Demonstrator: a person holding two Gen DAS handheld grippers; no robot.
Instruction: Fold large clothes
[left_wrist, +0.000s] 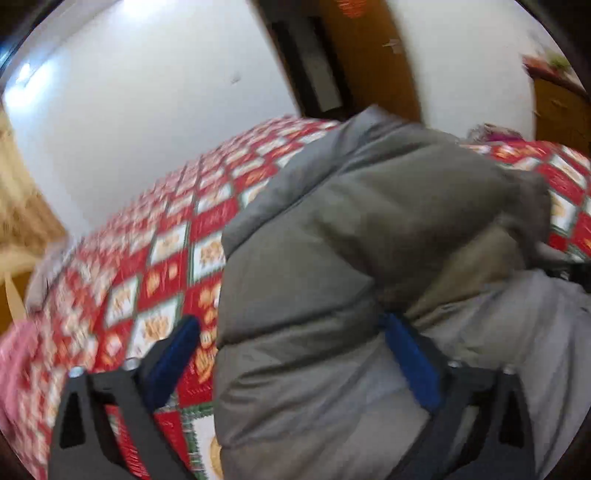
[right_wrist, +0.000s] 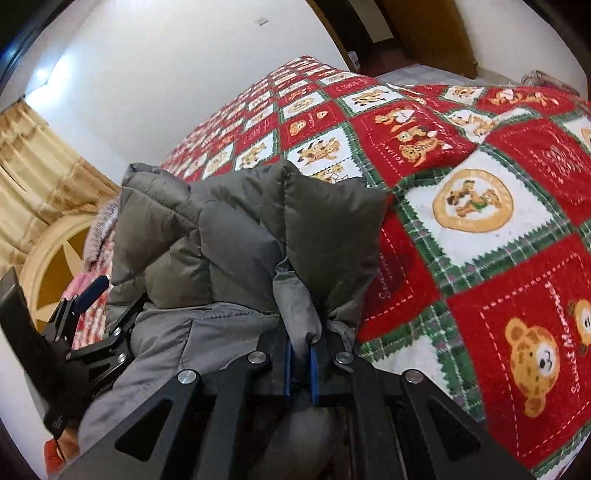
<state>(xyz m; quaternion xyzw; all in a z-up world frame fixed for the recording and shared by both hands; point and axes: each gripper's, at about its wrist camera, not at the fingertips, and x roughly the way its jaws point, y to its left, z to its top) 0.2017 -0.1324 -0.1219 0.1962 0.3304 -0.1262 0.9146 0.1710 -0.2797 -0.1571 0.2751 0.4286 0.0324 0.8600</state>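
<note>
Blue-padded jaws of the right gripper are pinched tight on a fold of the grey puffer jacket, which bunches up toward twelve o'clock. At nine o'clock the left gripper stands spread wide, the jacket's bulk lying between its fingers, nothing clamped. Beneath, a red, white and green bear-print quilt covers the bed, spreading toward three o'clock.

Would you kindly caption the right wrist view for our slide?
Right gripper shut on a grey puffer jacket over a red patchwork blanket, left gripper alongside.
</note>
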